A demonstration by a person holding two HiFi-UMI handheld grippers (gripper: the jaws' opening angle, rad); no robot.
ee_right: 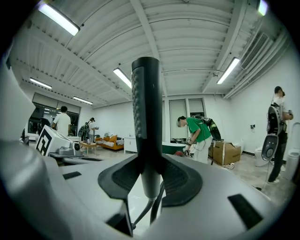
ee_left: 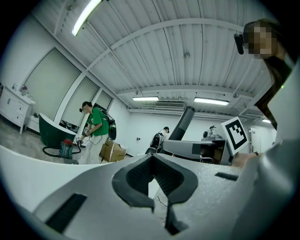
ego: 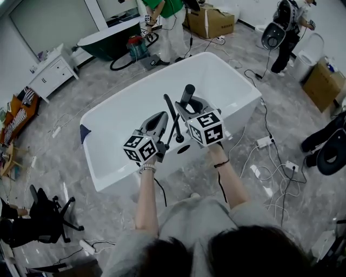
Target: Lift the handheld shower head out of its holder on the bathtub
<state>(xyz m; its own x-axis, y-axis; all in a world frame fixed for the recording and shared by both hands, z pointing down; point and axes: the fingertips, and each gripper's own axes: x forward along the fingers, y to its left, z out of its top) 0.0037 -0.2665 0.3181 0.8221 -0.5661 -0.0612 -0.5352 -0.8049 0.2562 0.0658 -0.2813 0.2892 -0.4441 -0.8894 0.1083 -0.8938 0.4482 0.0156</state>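
The black handheld shower head [ego: 187, 95] stands upright over the white bathtub's [ego: 116, 116] near rim, with my right gripper [ego: 184, 107] shut on its handle. In the right gripper view the handle [ee_right: 145, 108] sits in the notch between the pads of that gripper [ee_right: 147, 161], and its hose [ee_right: 140, 215] hangs below. A thin black faucet post [ego: 174, 123] rises between the two grippers. My left gripper [ego: 161, 118] hovers just left of it, shut and holding nothing [ee_left: 151, 158]. From the left gripper view the shower head [ee_left: 183, 123] shows at the right.
A person in green [ego: 168, 11] works by a red vacuum [ego: 138, 46] and a dark green tub [ego: 105, 42] behind the bathtub. Another person [ego: 286, 30] stands at the back right. Cables and a power strip [ego: 265, 142] lie on the floor at the right, cardboard boxes [ego: 212, 21] beyond.
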